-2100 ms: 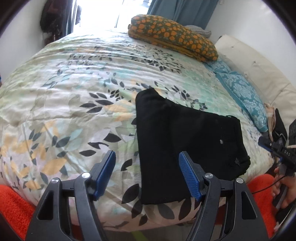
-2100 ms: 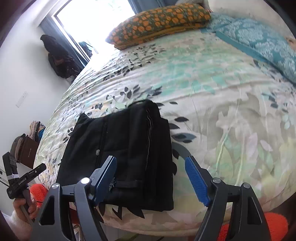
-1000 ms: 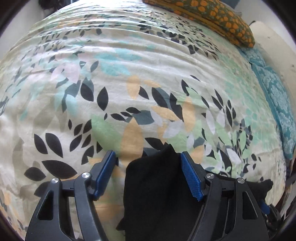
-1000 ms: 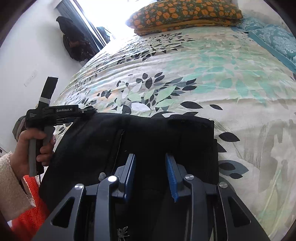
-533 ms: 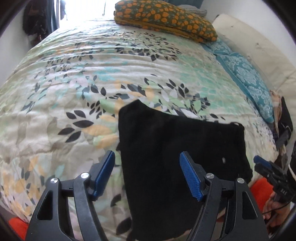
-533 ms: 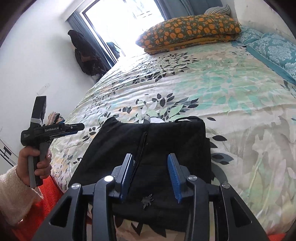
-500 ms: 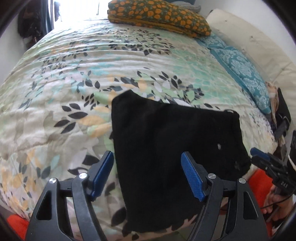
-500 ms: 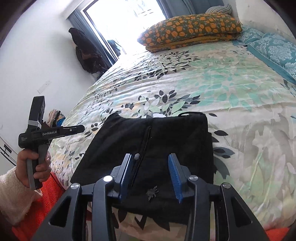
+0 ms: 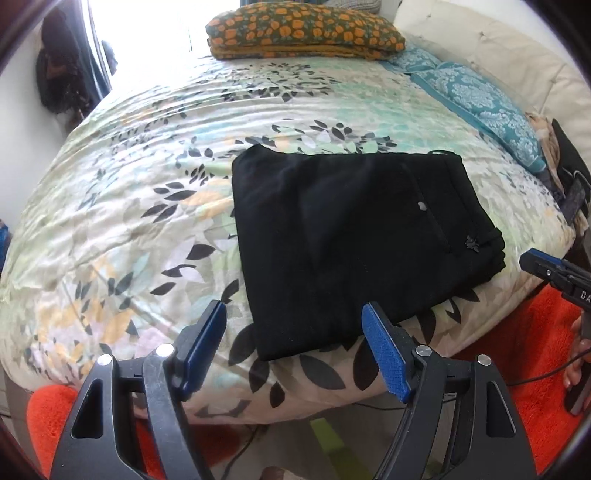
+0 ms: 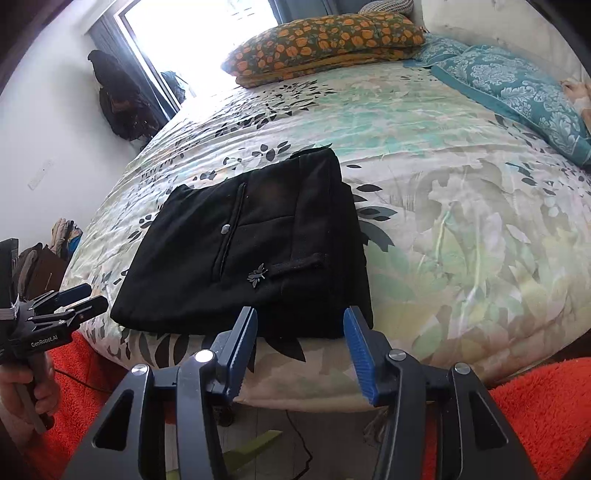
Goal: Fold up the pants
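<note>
Black pants [image 9: 354, 236] [image 10: 255, 251] lie folded into a flat rectangle on the leaf-patterned bedspread [image 9: 147, 192] [image 10: 461, 206], near the bed's front edge. My left gripper [image 9: 295, 339] hovers open above that edge, nearer than the pants, with nothing between its blue pads. My right gripper [image 10: 299, 343] is also back from the pants; its jaws are opening and hold nothing. Each gripper shows at the edge of the other's view, held in a person's hand: the right gripper [image 9: 554, 273] and the left gripper [image 10: 62, 299].
An orange-flowered pillow [image 9: 303, 33] [image 10: 325, 44] and a teal patterned pillow [image 9: 480, 103] [image 10: 517, 92] lie at the head of the bed. An orange rug [image 9: 524, 369] [image 10: 546, 413] covers the floor below. Dark bags [image 10: 118, 99] hang by the bright window.
Both grippers drew back from the pants toward the bed's front edge and rose. The right gripper's jaws spread from narrow to wide, leaving the pants flat on the bed.
</note>
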